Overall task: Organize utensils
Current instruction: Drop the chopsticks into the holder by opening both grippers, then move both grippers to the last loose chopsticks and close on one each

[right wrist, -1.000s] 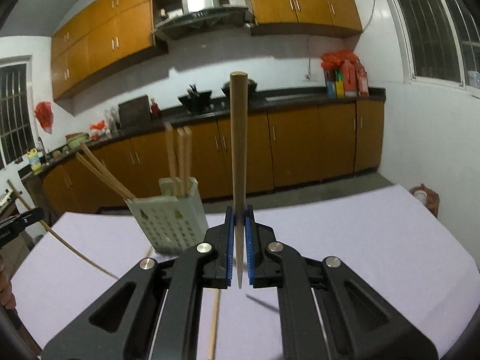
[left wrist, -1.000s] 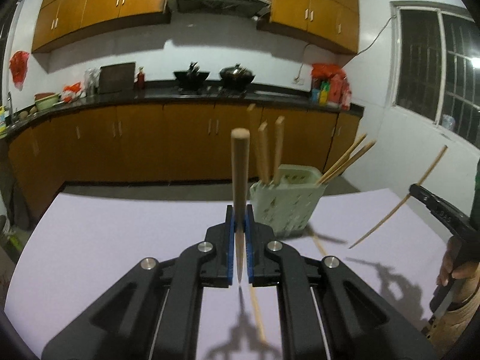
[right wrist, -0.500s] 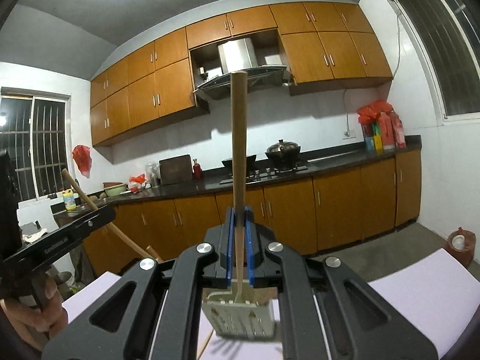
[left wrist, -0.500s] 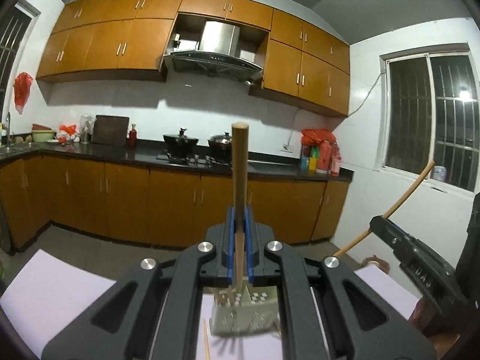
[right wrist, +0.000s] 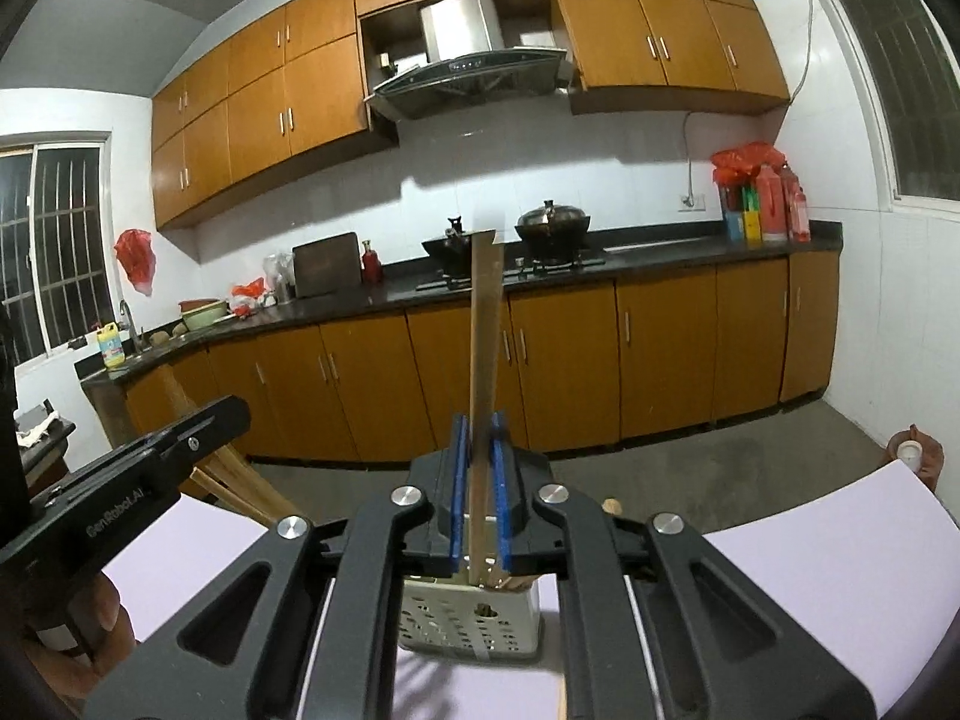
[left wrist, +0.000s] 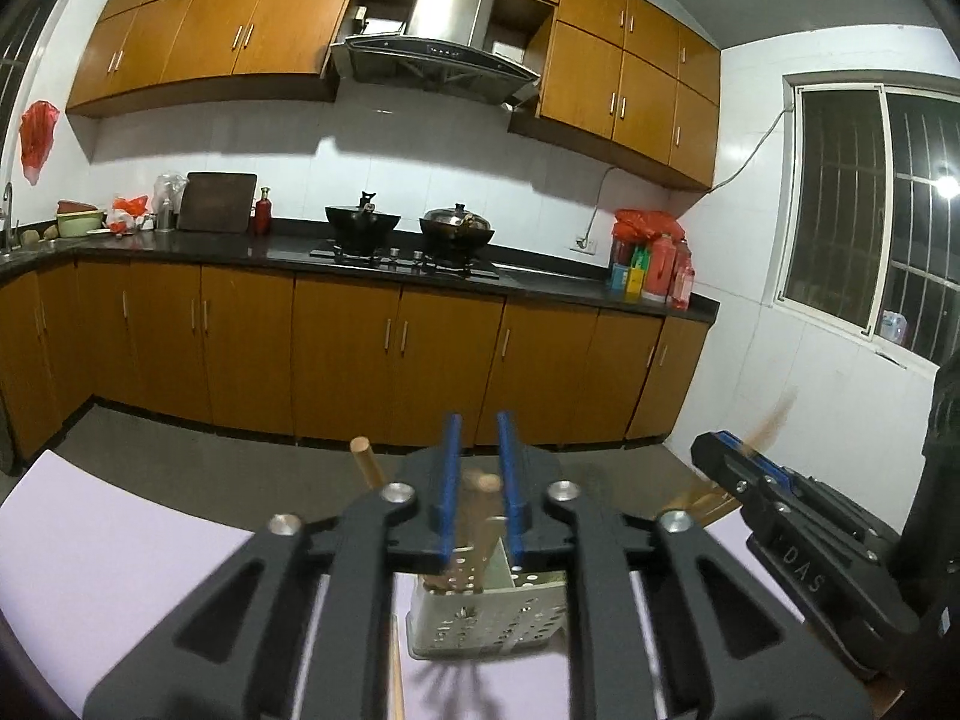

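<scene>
Nearest the lens, the left gripper (left wrist: 479,483) is black plastic with steel pivot screws and blue rubber pads; its jaws have just been opening and stand parted, a blurred wooden chopstick (left wrist: 480,516) loose between them, its lower end in the holder below. The right gripper (right wrist: 478,483), built the same, has also just been opening its jaws: a second chopstick (right wrist: 483,360) stands upright in the gap, motion-blurred, with the pads clear of it and its lower end down in the holder. Seen from the left wrist, the right gripper's side reads "DAS"; seen from the right wrist, the left one reads "GenRobot.AI", with a hand (right wrist: 72,636) around its grip.

Just beyond the jaws sits the utensil holder (left wrist: 486,618), a pale green perforated plastic box holding several wooden chopsticks that lean outward. It rests on the table (left wrist: 120,570), covered in smooth lilac sheet, where one more chopstick (left wrist: 396,672) lies flat.

Farther off stand orange wooden cabinets (left wrist: 360,354), a dark countertop, two black woks (left wrist: 363,222) and a steel range hood (left wrist: 438,48).
</scene>
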Action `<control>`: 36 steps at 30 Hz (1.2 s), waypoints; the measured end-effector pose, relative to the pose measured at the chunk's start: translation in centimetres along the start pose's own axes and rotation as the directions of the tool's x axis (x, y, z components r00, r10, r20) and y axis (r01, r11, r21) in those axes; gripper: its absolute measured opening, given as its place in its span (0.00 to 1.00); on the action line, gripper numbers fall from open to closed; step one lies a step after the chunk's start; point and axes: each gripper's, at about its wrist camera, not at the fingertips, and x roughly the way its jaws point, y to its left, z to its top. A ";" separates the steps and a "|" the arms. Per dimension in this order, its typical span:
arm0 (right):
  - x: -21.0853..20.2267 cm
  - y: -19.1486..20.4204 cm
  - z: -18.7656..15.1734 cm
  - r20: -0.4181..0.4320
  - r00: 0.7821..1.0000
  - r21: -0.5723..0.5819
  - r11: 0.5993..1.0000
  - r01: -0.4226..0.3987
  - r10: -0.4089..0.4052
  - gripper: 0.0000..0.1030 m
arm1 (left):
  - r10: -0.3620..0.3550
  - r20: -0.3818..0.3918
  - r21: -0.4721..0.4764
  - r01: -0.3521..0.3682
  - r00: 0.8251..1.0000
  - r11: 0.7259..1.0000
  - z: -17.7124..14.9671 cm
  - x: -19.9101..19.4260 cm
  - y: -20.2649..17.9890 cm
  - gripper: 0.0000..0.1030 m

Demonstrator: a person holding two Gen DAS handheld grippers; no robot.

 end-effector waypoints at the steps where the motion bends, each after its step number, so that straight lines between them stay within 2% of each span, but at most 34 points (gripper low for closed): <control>1: -0.1 -0.1 0.2 0.006 1.000 0.001 1.000 -0.002 0.002 0.28 | -0.002 0.005 -0.004 0.002 1.000 1.000 0.1 -0.2 0.2 0.22; 2: -0.5 -0.1 0.4 0.017 1.000 0.000 1.000 -0.001 0.001 0.31 | -0.005 0.011 -0.007 0.005 1.000 1.000 0.2 -0.5 0.2 0.22; 7: -3.4 -0.3 1.7 0.074 0.997 -0.007 1.000 0.000 0.000 0.32 | -0.012 0.052 -0.026 0.014 0.999 1.000 0.8 -3.6 0.5 0.29; 11: -6.3 -2.1 1.5 0.091 0.995 0.019 0.999 0.030 -0.032 0.36 | 0.020 0.072 -0.012 -0.019 0.997 1.000 0.0 -6.9 1.5 0.34; 14: -7.4 -4.1 -0.8 0.035 0.995 0.027 0.995 0.095 -0.096 0.38 | 0.067 0.039 0.006 -0.068 0.997 0.998 -2.5 -8.7 2.9 0.38; 17: -6.3 -6.5 -5.3 -0.123 0.980 0.028 0.987 0.158 -0.154 0.38 | 0.137 -0.059 0.044 -0.135 0.989 0.990 -6.3 -8.4 4.6 0.39; 19: -5.0 -7.8 -8.6 -0.245 0.957 0.045 0.984 0.174 -0.158 0.38 | 0.156 -0.174 0.052 -0.150 0.972 0.987 -9.6 -7.1 5.9 0.39; 20: -4.2 -8.3 -10.4 -0.313 0.940 0.061 0.984 0.166 -0.139 0.38 | 0.155 -0.242 0.050 -0.147 0.958 0.988 -11.6 -6.2 6.4 0.39; 22: -3.0 -8.5 -13.2 -0.404 0.910 0.088 0.986 0.143 -0.096 0.38 | 0.143 -0.322 0.041 -0.137 0.936 0.990 -14.0 -5.1 6.7 0.39; 23: -2.7 -8.4 -14.1 -0.431 0.899 0.098 0.987 0.130 -0.076 0.37 | 0.122 -0.371 0.030 -0.119 0.921 0.992 -15.5 -4.4 6.6 0.39; 25: -1.6 -7.7 -16.0 -0.486 0.874 0.115 0.989 0.093 -0.025 0.35 | 0.093 -0.420 0.013 -0.096 0.903 0.995 -17.1 -3.6 6.2 0.39; 29: -0.3 -5.8 -18.0 -0.532 0.847 0.078 0.995 0.063 -0.012 0.31 | 0.084 -0.489 0.029 -0.080 0.868 0.996 -19.9 -2.1 4.9 0.38; 32: 0.3 -4.8 -18.8 -0.552 0.833 0.045 0.996 0.071 -0.035 0.27 | 0.110 -0.524 0.067 -0.087 0.845 0.994 -20.9 -1.1 4.1 0.29; 34: 0.7 -4.8 -19.1 -0.566 0.823 0.033 0.996 0.083 -0.050 0.26 | 0.130 -0.549 0.086 -0.099 0.826 0.991 -21.7 -0.5 4.0 0.20; 35: 0.7 -4.9 -19.2 -0.557 0.828 0.023 0.996 0.085 -0.058 0.24 | 0.145 -0.556 0.094 -0.111 0.818 0.989 -22.0 -0.3 4.0 0.19; 36: 0.5 -4.9 -19.4 -0.557 0.828 0.014 0.996 0.087 -0.065 0.23 | 0.159 -0.548 0.105 -0.120 0.821 0.987 -21.9 -0.2 4.0 0.16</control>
